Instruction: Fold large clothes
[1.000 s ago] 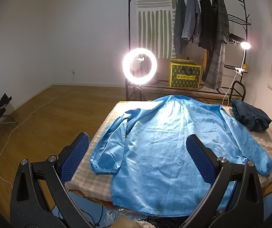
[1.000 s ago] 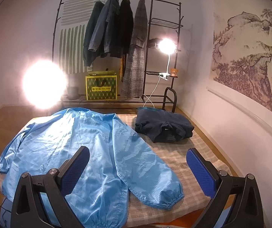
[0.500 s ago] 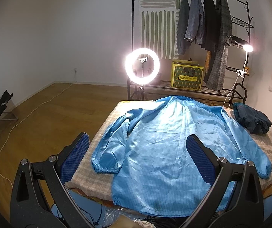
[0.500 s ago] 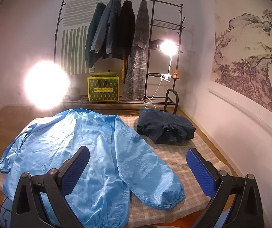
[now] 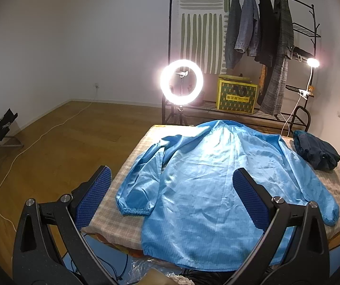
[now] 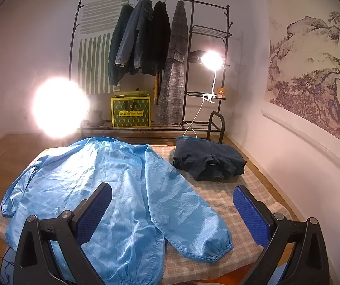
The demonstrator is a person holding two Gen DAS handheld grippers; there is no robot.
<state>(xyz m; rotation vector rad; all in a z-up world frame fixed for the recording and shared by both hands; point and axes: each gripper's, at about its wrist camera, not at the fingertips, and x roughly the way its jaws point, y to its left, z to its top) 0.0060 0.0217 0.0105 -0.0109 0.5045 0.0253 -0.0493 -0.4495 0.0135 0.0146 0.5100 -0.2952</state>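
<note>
Both views have crept nearer the checked table [image 5: 131,152], wooden floor [image 5: 74,128] around.

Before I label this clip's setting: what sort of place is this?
Probably a room at home set up for filming: a clothes rack hung with coats, a ring light, and a cloth-covered table bearing a spread blue jacket.

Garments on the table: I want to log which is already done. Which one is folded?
The dark navy garment at the far right corner is folded compactly; the light blue jacket lies spread flat, sleeves out.
</note>
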